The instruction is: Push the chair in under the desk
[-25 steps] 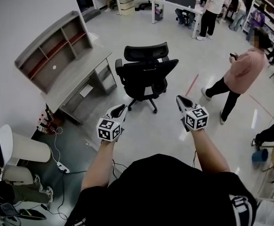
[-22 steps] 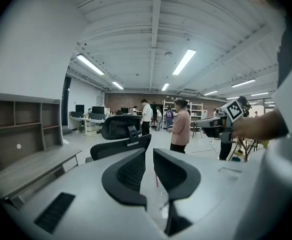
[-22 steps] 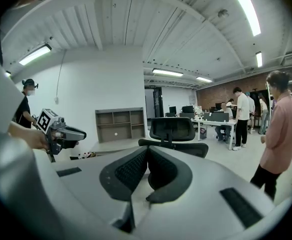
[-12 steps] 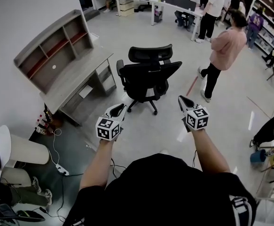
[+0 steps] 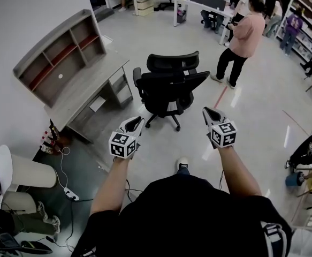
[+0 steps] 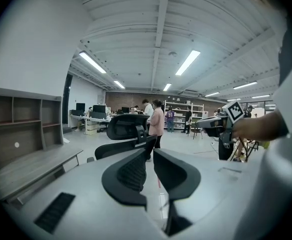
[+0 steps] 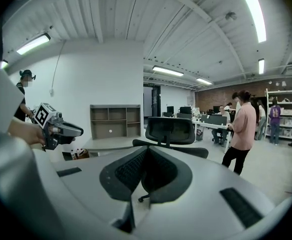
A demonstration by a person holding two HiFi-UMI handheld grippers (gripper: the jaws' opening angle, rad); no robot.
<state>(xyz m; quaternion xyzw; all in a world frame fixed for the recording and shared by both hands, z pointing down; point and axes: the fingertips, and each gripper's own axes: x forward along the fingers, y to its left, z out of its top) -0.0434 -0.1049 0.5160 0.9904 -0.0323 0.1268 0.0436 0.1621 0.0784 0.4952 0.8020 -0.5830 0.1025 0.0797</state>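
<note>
Chair [image 5: 169, 90]: black, wheeled, on open floor just ahead of my fingertips, touching neither set, roughly midway between them. Desk [image 5: 86, 92]: left of the chair, beyond my left gripper [image 5: 136, 123]; chair not under it. Left gripper: jaws closed, empty. Right gripper [image 5: 208, 113]: jaws closed, empty.

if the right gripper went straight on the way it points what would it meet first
The right gripper would most likely meet the black office chair first; nothing else shows in that line, though depth is hard to judge.
</note>
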